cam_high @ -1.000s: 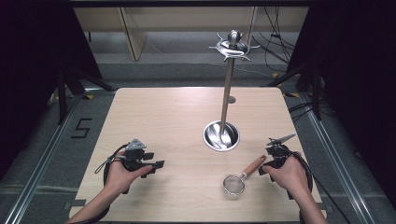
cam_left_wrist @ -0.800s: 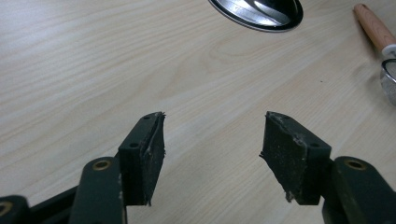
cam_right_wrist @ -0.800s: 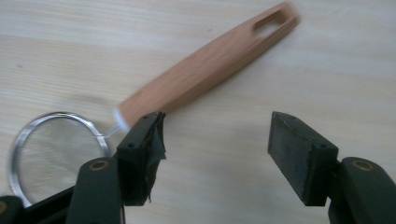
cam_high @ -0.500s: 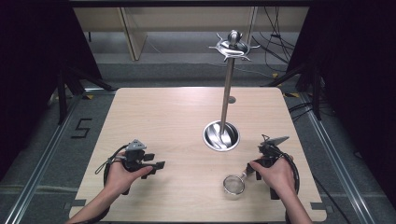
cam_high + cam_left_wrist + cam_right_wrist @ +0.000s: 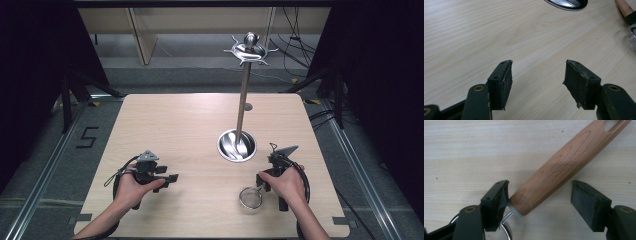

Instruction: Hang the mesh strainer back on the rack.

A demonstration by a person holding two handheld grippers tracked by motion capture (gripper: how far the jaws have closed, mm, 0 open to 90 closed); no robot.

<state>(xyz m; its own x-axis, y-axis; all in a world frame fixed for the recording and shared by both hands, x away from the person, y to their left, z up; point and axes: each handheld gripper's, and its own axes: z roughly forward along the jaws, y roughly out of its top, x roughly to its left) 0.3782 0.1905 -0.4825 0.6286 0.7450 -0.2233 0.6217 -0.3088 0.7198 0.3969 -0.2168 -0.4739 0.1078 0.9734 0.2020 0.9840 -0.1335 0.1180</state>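
Near the surface's (image 5: pixel 200 125) front edge, toward its right corner, lies the strainer (image 5: pixel 251 197): a small wire-mesh bowl on a thin metal neck with a thick wooden handle (image 5: pixel 564 167). It looks light and stiff; the mesh would dent easily, while the smooth round handle may roll or slip, so mid-handle is the best hold. Its long axis runs diagonally, bowl toward the front edge, handle pointing away to the right. The right hand-held gripper (image 5: pixel 539 200) has just been opening; its jaws straddle the handle, spread, one pad touching the handle's end. The left hand-held gripper (image 5: pixel 537 80) rests spread, empty, near the front-left. Farther back stands a steel stand (image 5: pixel 238 145).
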